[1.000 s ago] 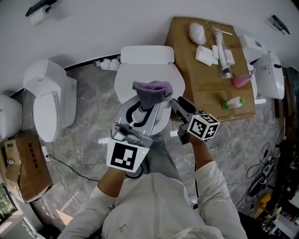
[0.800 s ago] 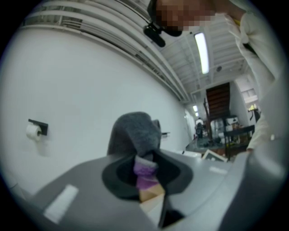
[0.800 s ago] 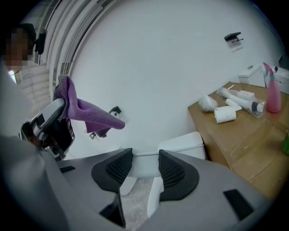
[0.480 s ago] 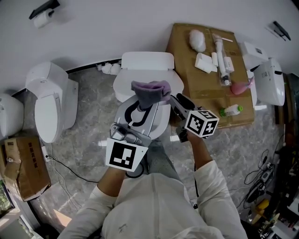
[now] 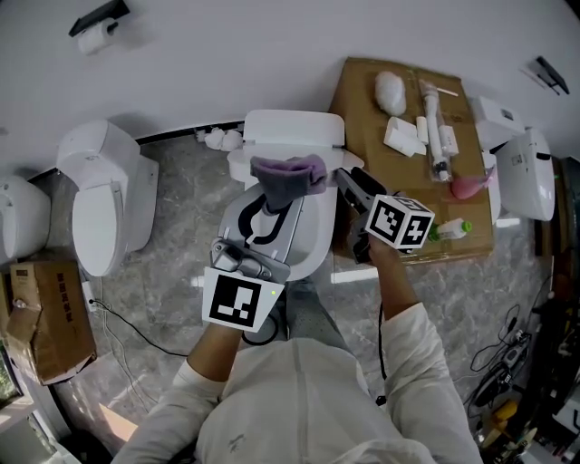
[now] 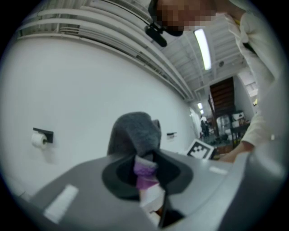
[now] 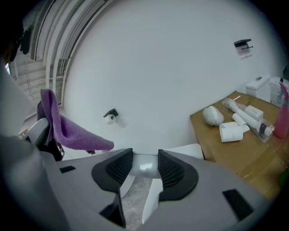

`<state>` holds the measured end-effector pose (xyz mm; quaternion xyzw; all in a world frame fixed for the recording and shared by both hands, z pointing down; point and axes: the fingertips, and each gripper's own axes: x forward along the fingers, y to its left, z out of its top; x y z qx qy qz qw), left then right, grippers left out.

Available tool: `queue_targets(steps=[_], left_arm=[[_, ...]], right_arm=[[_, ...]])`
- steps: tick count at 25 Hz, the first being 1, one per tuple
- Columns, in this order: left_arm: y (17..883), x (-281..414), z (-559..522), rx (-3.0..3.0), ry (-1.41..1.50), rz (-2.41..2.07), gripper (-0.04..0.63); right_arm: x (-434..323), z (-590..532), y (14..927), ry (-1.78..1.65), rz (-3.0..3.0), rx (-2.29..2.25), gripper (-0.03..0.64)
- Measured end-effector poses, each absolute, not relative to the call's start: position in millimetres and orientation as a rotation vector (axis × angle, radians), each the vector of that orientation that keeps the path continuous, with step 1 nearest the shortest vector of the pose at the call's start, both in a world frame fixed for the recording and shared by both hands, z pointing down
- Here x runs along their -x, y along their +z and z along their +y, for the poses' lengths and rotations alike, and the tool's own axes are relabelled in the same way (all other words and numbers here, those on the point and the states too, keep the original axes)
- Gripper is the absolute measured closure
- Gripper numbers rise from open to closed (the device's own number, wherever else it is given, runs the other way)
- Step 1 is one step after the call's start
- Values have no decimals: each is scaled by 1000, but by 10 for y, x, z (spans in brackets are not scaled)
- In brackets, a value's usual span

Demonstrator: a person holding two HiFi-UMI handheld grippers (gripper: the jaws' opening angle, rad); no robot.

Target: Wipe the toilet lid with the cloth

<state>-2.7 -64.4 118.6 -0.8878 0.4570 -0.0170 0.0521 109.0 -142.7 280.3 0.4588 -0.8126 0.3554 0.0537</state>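
The left gripper (image 6: 146,170) is pinching a soft purple-and-grey cloth (image 6: 135,131), its jaws closed tight on a purple fold while the grey bulk is bunching up above the tips. From above, that left gripper (image 5: 277,201) is reaching forward over the white toilet lid (image 5: 319,228), and the cloth (image 5: 288,174) is sitting at its tip above the rear of the lid, close to the white cistern (image 5: 292,128). Whether the cloth is touching the lid I cannot tell.

The right gripper (image 7: 144,166) is holding nothing: its two ribbed black jaws are standing a moderate way apart, with only the cistern showing through the gap. In its view the cloth (image 7: 72,131) is drooping off to the left. From above, the right gripper (image 5: 350,183) is hovering just beside the toilet's right edge, next to the cloth.

To the right, a brown cardboard sheet (image 5: 364,100) is lying on the floor, carrying several white items and a pink bottle (image 5: 468,186). To the left, a second white toilet (image 5: 101,207) is standing on the grey marbled floor (image 5: 186,213), and a toilet-roll holder (image 5: 96,25) is hanging on the white wall.
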Motion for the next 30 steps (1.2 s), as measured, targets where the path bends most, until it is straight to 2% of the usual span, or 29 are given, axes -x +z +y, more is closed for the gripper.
queue_targets(steps=[30], left_arm=[[1235,143,-1162,2589,-214,1563,529]], right_arm=[[-1165,-3168,2299,1100,-2493,-1430,439]])
